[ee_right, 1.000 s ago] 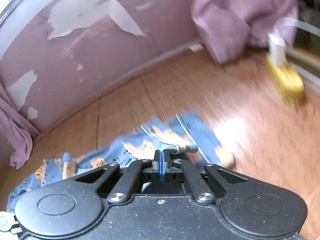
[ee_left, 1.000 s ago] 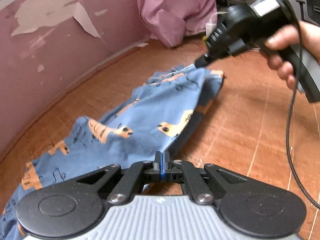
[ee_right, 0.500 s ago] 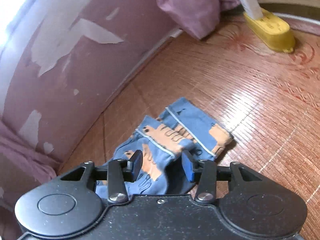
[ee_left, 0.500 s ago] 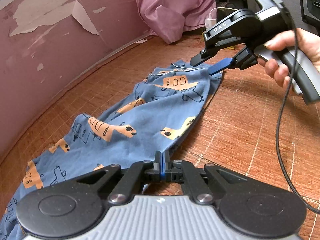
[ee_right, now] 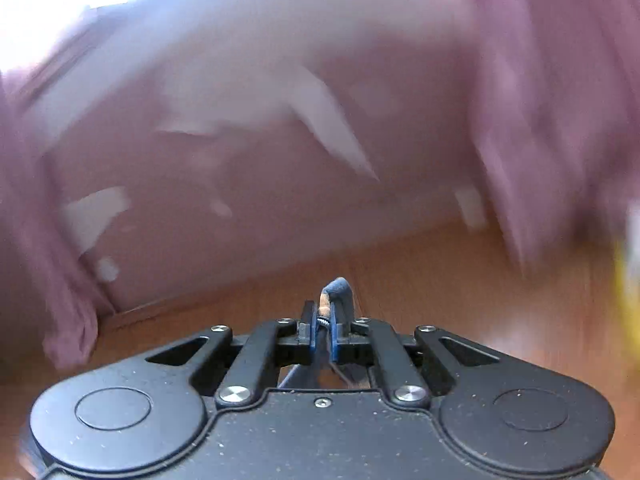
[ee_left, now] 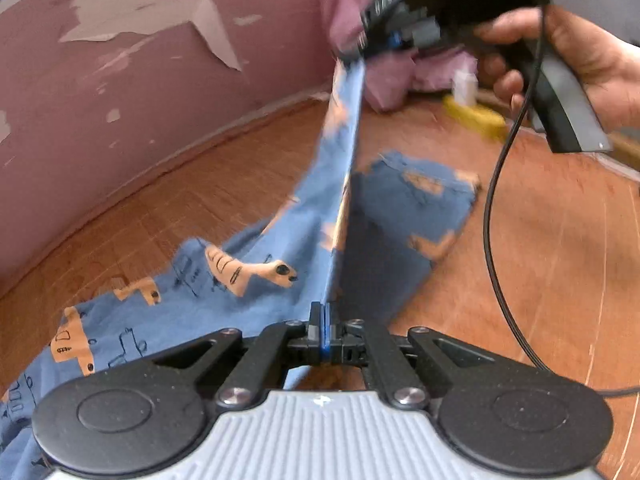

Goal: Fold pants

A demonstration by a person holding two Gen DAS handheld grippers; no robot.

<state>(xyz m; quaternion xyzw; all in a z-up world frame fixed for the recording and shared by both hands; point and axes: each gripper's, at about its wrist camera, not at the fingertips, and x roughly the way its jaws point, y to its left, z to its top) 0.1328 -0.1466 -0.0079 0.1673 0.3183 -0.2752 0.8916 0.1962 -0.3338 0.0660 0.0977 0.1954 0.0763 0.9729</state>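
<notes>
Blue pants (ee_left: 240, 300) with an orange print lie across the wooden floor. My left gripper (ee_left: 323, 320) is shut on the edge of one leg low near the floor. A hand holds my right gripper (ee_left: 362, 50) up high at the top right, shut on the hem of that leg, so the cloth stretches taut between the two. The other leg (ee_left: 420, 196) lies flat beyond. In the right wrist view my right gripper (ee_right: 325, 322) pinches a small fold of the blue pants (ee_right: 338, 292); everything else there is blurred.
A pink wall (ee_left: 120, 92) with peeling paint runs along the left and back. Pink cloth (ee_left: 392, 80) is heaped at the far corner, beside a yellow power strip (ee_left: 476, 118). A black cable (ee_left: 492, 208) hangs from the right gripper. Wooden floor (ee_left: 540, 260) lies to the right.
The right gripper, open over the hem half a second ago, has shut on it and lifted it high. The leg now stretches up from the left gripper, uncovering the other leg.
</notes>
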